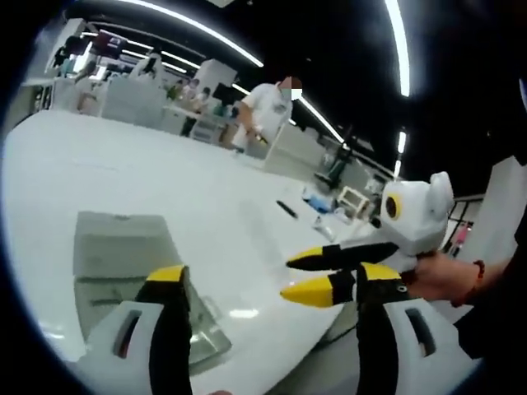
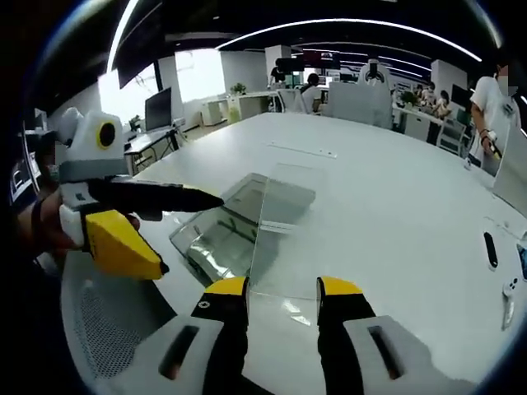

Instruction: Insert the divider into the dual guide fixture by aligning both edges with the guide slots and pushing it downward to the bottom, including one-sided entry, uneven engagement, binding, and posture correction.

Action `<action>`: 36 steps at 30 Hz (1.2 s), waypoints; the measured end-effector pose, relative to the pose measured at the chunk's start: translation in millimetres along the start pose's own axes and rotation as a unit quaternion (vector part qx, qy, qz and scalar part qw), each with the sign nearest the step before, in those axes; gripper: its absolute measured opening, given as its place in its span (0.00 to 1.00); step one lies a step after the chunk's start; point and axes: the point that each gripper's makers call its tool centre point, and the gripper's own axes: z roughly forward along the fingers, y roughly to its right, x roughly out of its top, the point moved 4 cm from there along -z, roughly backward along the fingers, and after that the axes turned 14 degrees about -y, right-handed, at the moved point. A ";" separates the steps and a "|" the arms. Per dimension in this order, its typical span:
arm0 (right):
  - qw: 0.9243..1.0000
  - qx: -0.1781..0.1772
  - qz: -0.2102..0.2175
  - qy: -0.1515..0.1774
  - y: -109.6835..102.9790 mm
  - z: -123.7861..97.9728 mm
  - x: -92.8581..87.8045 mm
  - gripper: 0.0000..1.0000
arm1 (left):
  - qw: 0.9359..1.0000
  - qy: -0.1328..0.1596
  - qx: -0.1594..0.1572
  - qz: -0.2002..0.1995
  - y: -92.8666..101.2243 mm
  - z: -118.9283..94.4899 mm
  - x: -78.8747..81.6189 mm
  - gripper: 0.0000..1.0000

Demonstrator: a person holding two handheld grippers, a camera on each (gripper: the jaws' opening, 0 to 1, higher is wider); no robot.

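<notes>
No readable text, label, brand, number or sign is seen in either view. Nothing legible is printed on the clear divider (image 2: 284, 222), the transparent fixture (image 2: 216, 234), the white tabletop (image 2: 395, 206) or the claws. Small dark items on the tabletop (image 2: 489, 248) are too small for any marking to be made out. Background desks and monitors are too blurred for lettering to be read.
</notes>
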 end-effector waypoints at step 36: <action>0.998 0.036 -0.052 0.017 -27.4 -3.7 7.9 0.28 | 0.990 0.063 -0.032 -0.118 -17.7 -8.7 12.6 0.27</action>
